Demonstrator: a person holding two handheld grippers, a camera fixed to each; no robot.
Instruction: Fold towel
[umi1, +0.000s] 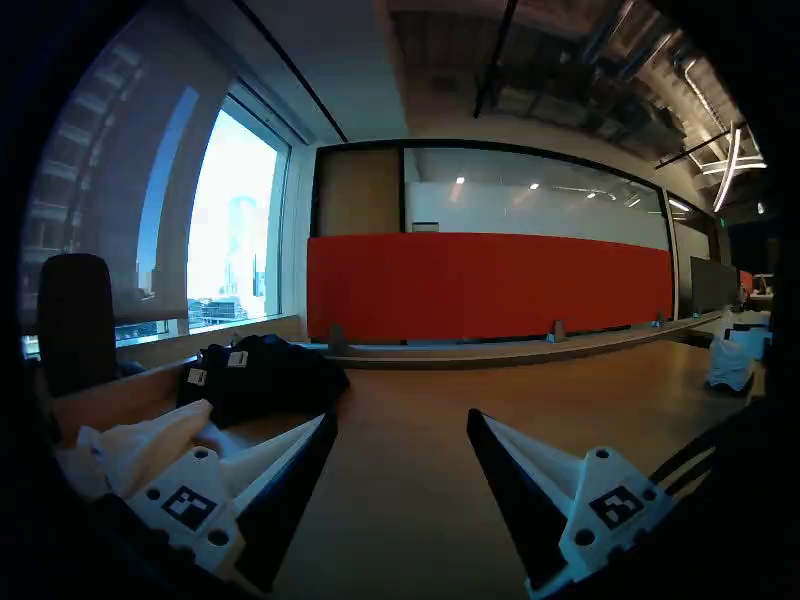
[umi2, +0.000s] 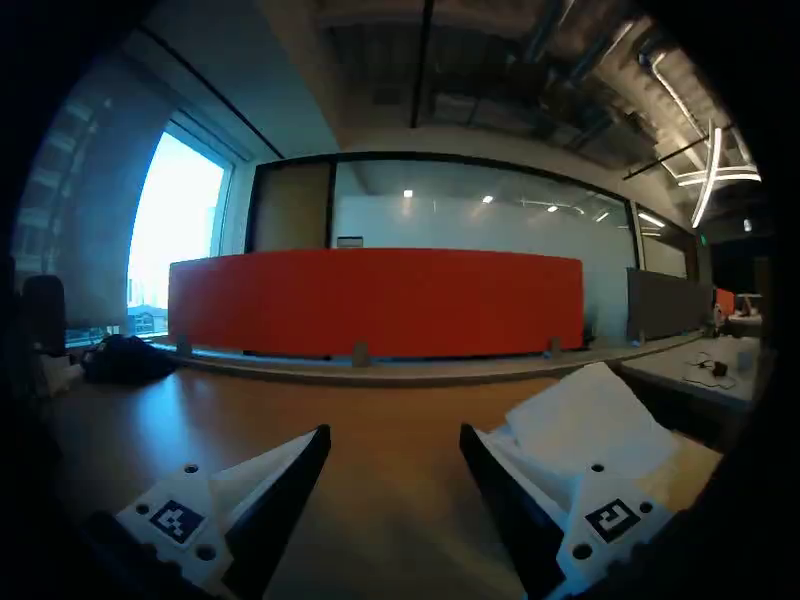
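A white towel (umi2: 590, 420) lies on the wooden worktop (umi2: 400, 480), on the near side of the red partition (umi2: 375, 300), toward its right end. It looks smooth and partly folded, with one corner peaked upward.

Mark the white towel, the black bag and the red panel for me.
white towel (umi2: 588, 415): right gripper view, middle of its top face.
black bag (umi1: 270, 375): left gripper view, middle of the bag.
red panel (umi2: 380, 300): right gripper view, middle of its front.

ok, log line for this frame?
left gripper: open, empty | right gripper: open, empty | towel: on table, just right of right gripper, not held
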